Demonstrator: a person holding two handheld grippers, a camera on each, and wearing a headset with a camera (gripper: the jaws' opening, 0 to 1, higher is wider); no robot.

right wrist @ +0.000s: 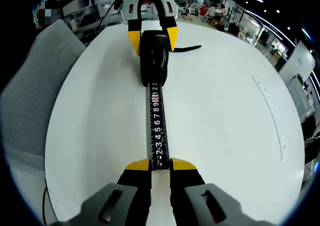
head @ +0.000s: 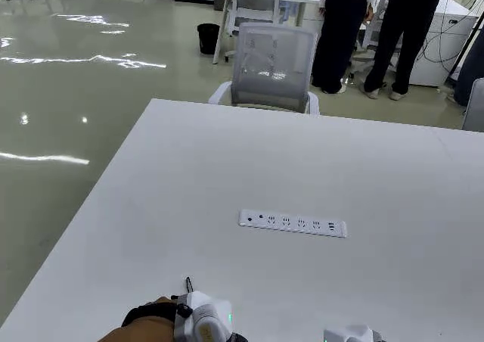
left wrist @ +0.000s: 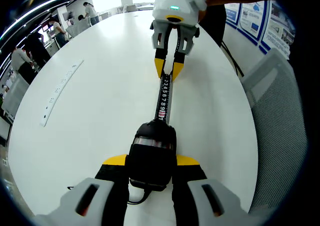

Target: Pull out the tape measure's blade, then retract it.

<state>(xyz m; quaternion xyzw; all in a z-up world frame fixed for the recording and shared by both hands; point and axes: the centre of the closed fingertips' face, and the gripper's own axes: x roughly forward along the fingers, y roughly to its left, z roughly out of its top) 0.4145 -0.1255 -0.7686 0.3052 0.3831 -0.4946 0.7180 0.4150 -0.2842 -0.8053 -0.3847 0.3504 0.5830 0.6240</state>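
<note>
A black tape measure (left wrist: 150, 156) lies on the white table (left wrist: 110, 76), and my left gripper (left wrist: 151, 161) is shut on its case. Its blade (left wrist: 164, 98) runs straight out from the case, showing roughly ten centimetres of numbers. My right gripper (left wrist: 168, 72) is shut on the blade's tip. In the right gripper view, my right gripper (right wrist: 160, 164) pinches the blade (right wrist: 157, 121) while my left gripper (right wrist: 153, 41) clamps the case (right wrist: 154, 61). In the head view, the left gripper (head: 203, 321) and the right gripper (head: 349, 334) sit at the near table edge.
A white power strip (head: 293, 223) lies mid-table, beyond both grippers. A grey mesh chair (head: 272, 68) stands at the table's far edge, with people (head: 344, 24) and a black bin (head: 208, 38) behind it. Another mesh chair (left wrist: 280, 116) is on my side.
</note>
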